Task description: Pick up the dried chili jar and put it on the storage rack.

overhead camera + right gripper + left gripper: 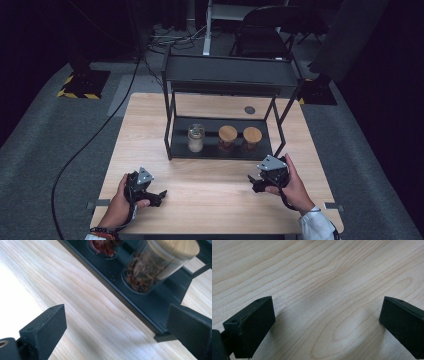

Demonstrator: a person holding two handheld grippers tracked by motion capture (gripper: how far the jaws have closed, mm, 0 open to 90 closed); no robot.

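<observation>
- Resting low on the near part of the table (210, 200), the left gripper (161, 194) is held in the left hand (120, 205); its jaws are spread wide with bare wood seen between them.
- The right gripper (252, 181) is held in the right hand (292, 190) at the near right, just in front of the rack (172, 145); its jaws are likewise parted, and nothing is clamped between them.
- On the rack's bottom shelf, three jars are lined up: a clear jar (195, 138) at the left, then a middle jar (227, 138) and a right jar (251, 138), both capped with wooden lids.
- In the right gripper view, the right jar (155, 267) is seen filled with brown dried pieces, ahead of the jaws and apart from them.
- A chair (265, 30) is placed beyond the table.
</observation>
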